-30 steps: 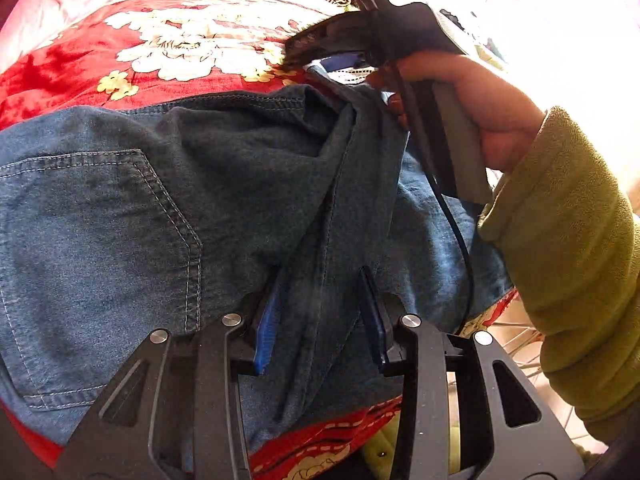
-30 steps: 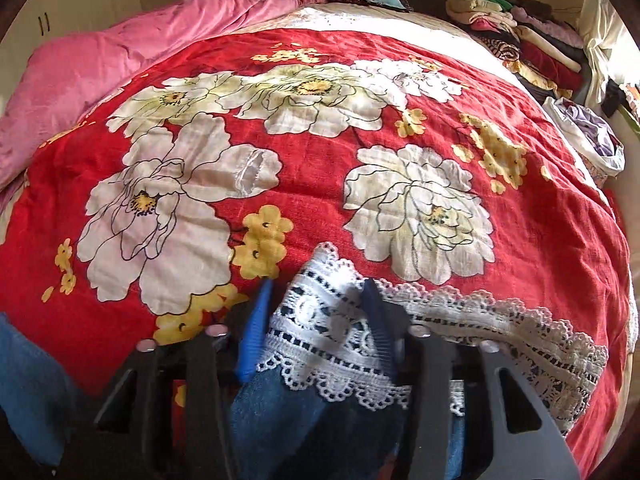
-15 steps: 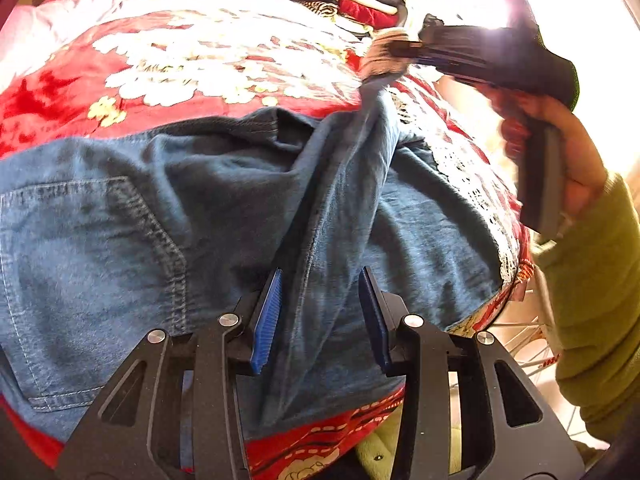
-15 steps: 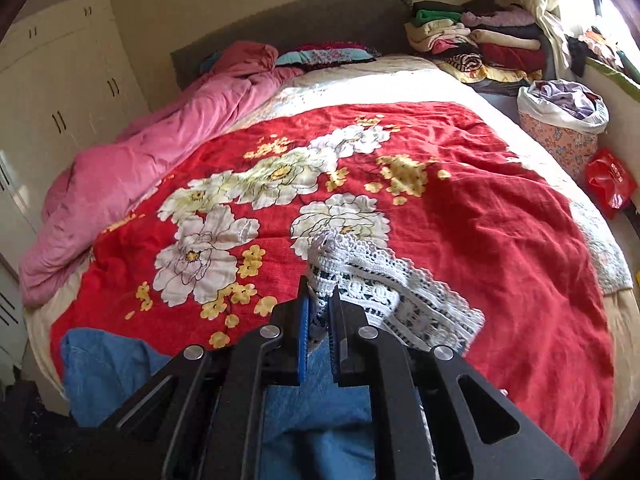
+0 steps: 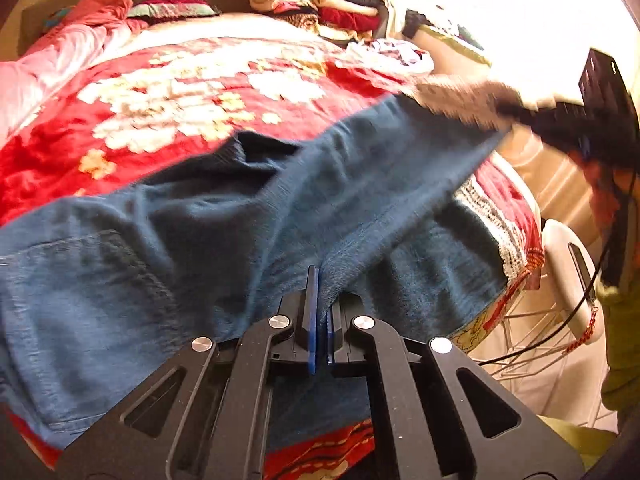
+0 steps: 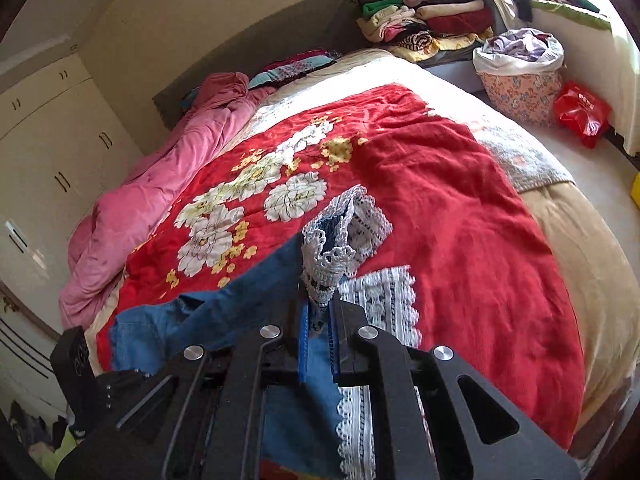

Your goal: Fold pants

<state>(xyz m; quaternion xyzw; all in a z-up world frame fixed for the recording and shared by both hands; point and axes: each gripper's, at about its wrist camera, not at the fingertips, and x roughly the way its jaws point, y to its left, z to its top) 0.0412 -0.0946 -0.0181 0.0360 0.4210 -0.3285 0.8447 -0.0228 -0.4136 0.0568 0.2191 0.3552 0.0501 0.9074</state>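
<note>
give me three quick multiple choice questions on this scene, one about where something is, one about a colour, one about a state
1. Where do the jeans lie?
A. on the red floral blanket
B. on the floor
C. in the basket

2. What colour is the lace hem?
A. black
B. white
C. green

3. How are the left gripper jaws?
A. wide open
B. shut on denim
C. out of view

Key: 1 A, the blanket shows all round the denim. 2 B, the trim pinched in the right gripper is white. 3 B, the blue pads clamp a denim fold.
</note>
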